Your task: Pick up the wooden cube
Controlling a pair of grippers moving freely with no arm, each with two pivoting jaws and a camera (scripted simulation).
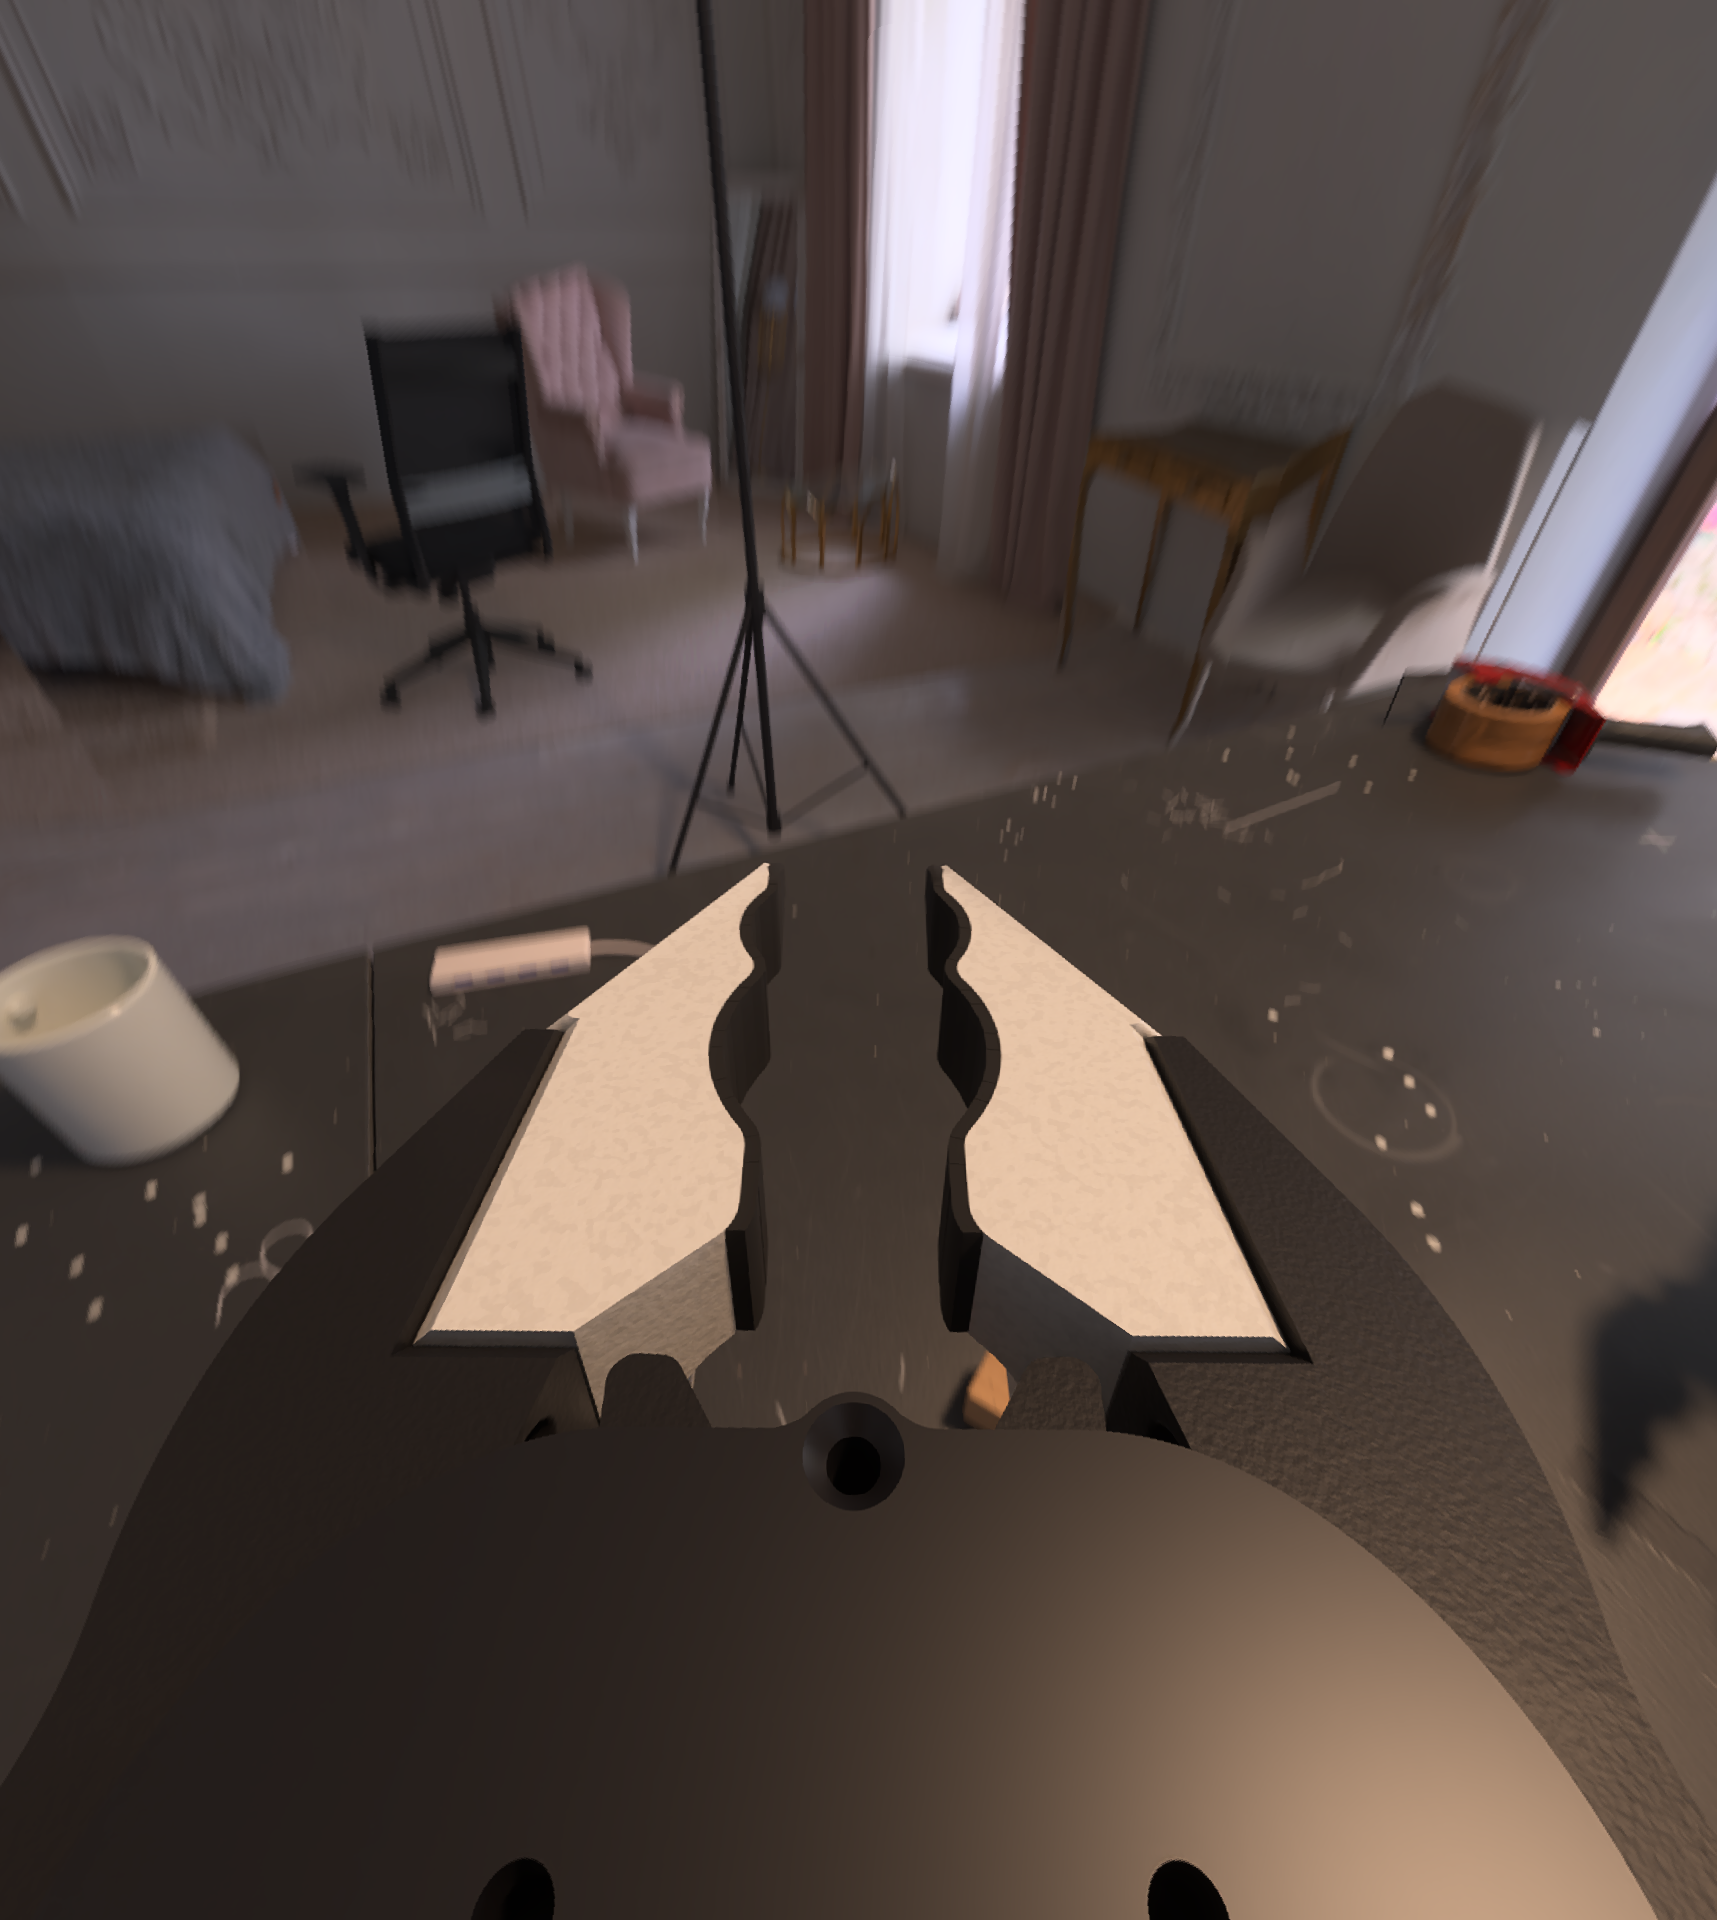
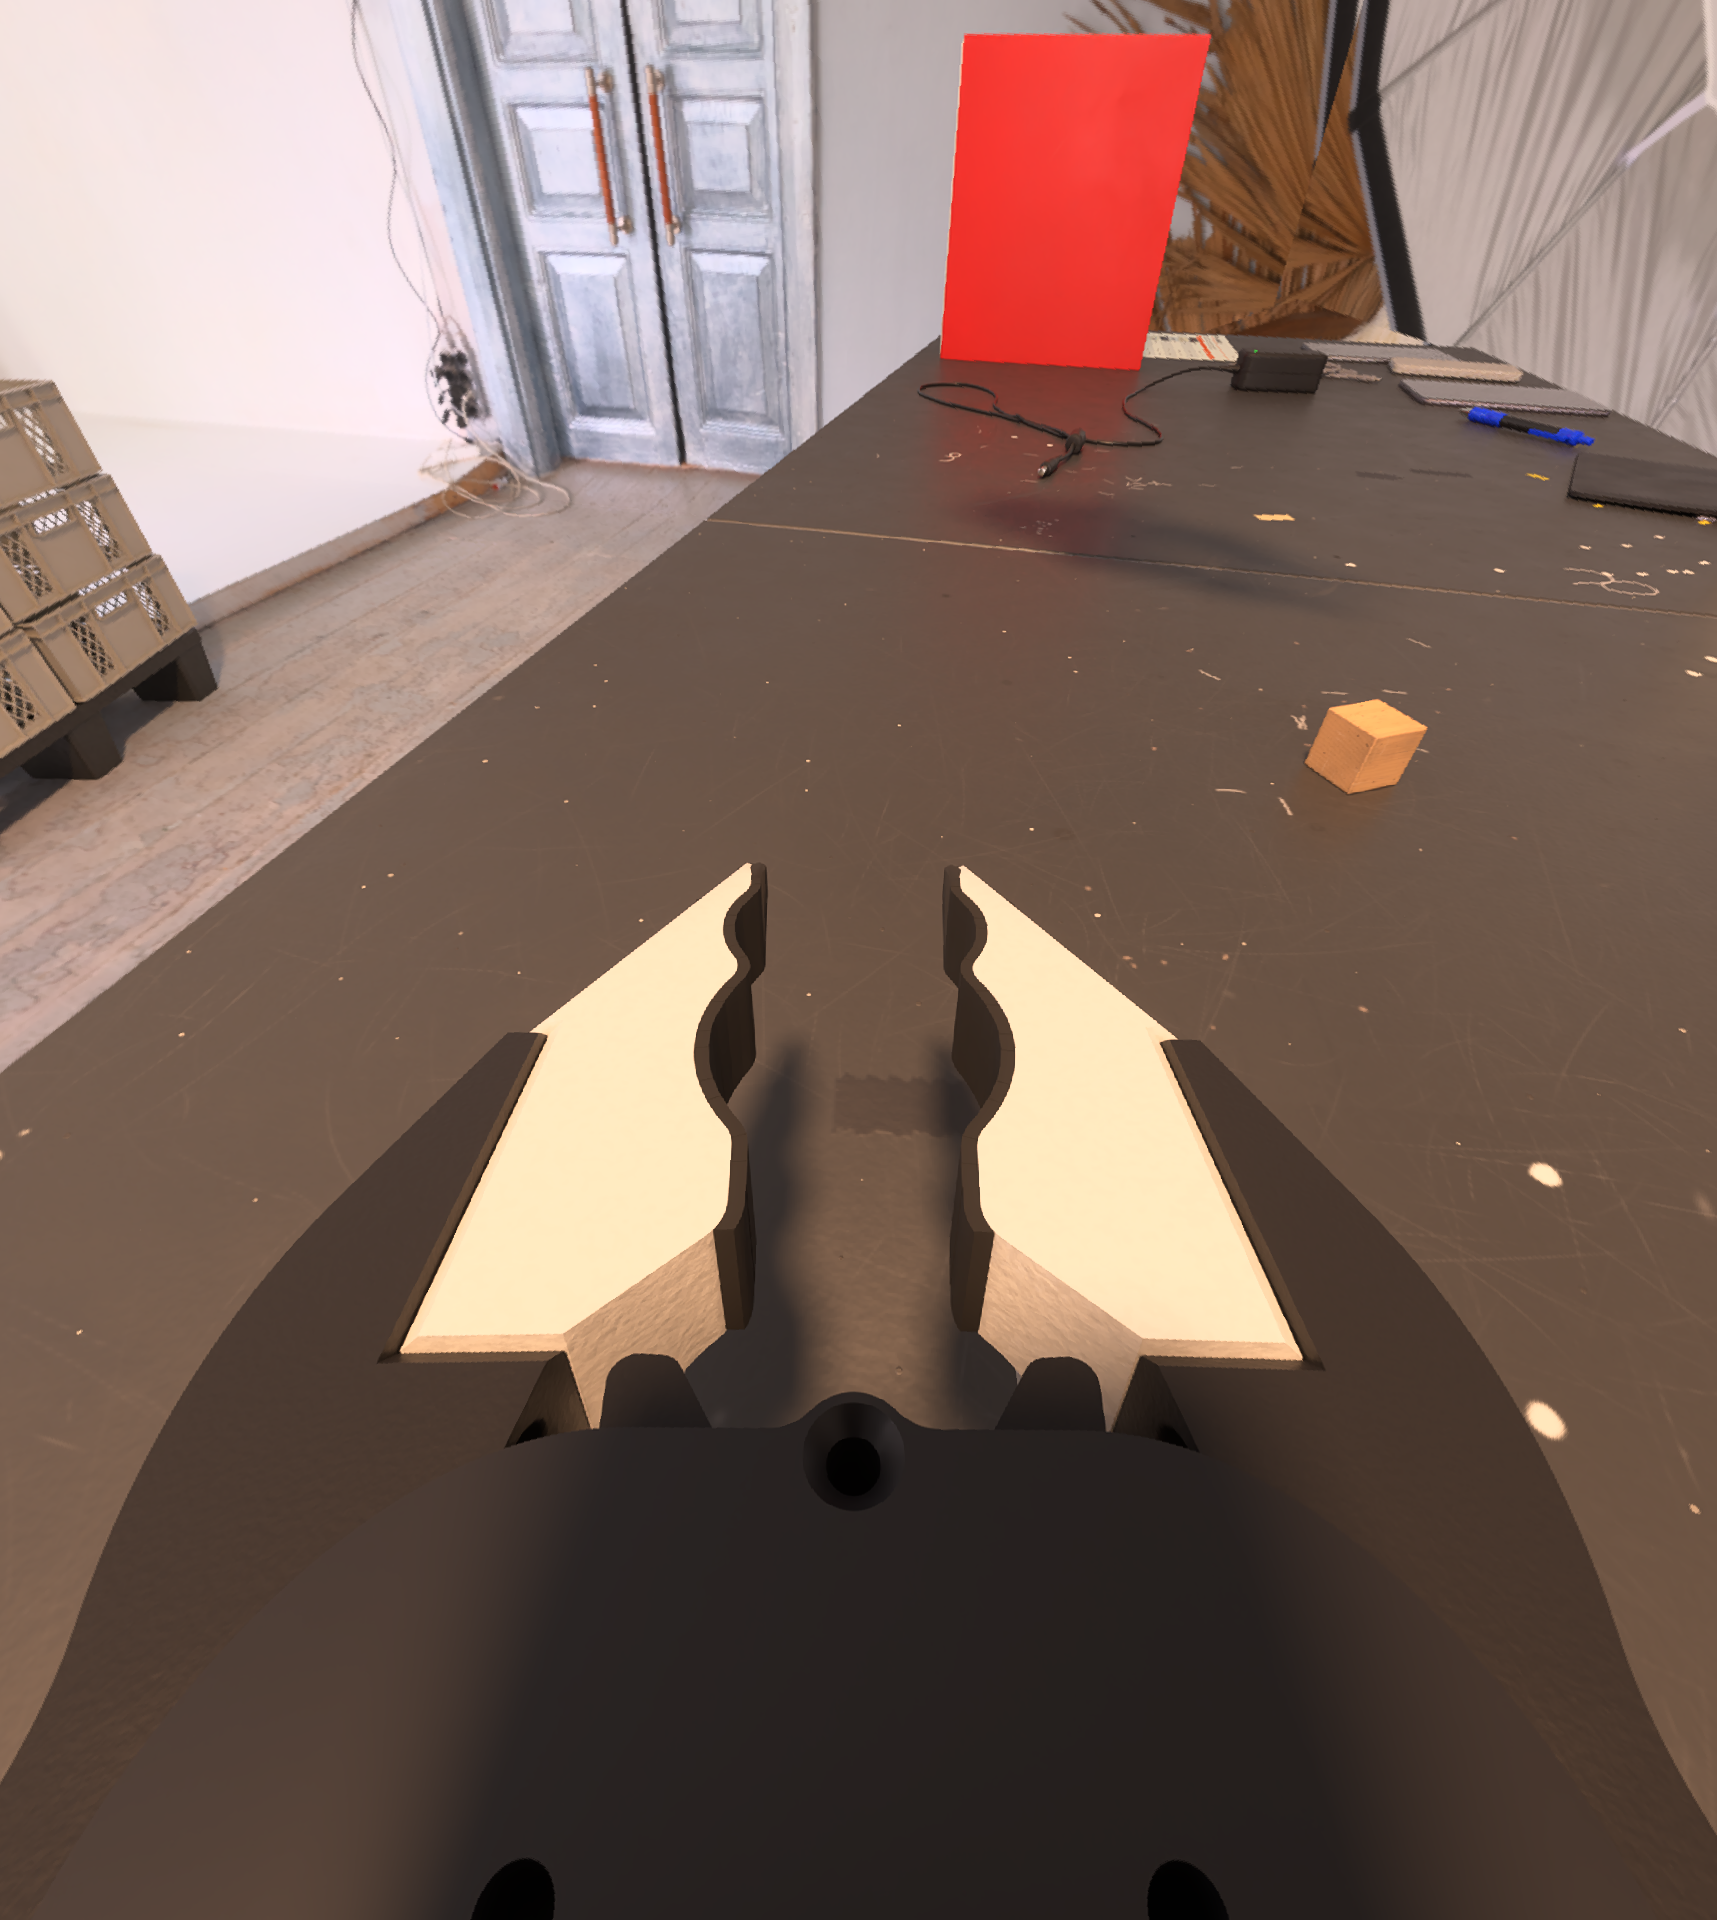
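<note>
Two claws in play, neither holding anything: left claw (image 1: 851,883) has its jaws parted with a moderate gap and nothing between them, right claw (image 2: 854,883) likewise parted and empty, hovering low over the dark scuffed counter (image 2: 937,727). Small light-brown wooden cube (image 2: 1364,745) sits on the counter ahead and to the right of the right claw, well apart from its tips, one corner turned toward the camera. In the left wrist view only a sliver of the cube (image 1: 986,1394) shows, low down beneath the right-hand finger near the claw's base, so it is under and behind the tips, not between them. White cylindrical pot (image 1: 101,1044) stands off to the left, white USB hub (image 1: 511,961) near it; red upright panel (image 2: 1067,197) and black cable (image 2: 1041,426) sit at the far end. Risks, judged: cube is rotated, so closing on corners rather than flat faces could squirt it sideways. Left view is blurred, suggesting fast motion, so an overshoot could knock the cube. Both claws converging might collide. Gap looks only modestly wider than the cube, so misalignment could push it.
</note>
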